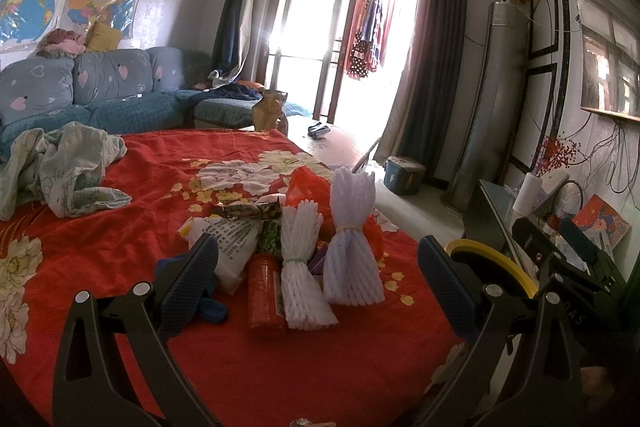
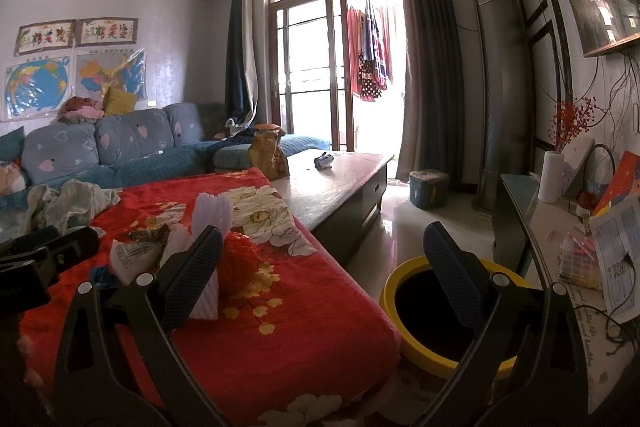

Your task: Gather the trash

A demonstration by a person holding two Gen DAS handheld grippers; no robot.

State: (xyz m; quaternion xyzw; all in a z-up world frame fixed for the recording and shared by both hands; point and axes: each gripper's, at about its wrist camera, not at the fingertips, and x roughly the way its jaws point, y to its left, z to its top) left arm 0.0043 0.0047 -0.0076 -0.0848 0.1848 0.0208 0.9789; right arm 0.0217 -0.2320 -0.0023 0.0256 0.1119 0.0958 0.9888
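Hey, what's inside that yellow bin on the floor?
The yellow bin is open-topped, but its inside reads as plain dark. No trash shows in it. One finger of the right tongs covers part of the opening, so the bottom stays unseen.

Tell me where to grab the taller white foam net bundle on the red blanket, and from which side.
Grip the taller white foam net bundle at its waist, where a band cinches it narrow; both flared ends are bulkier and squashier. It leans on the red plastic bag, so come with the open left claw from the near side, fingers either side of the band.
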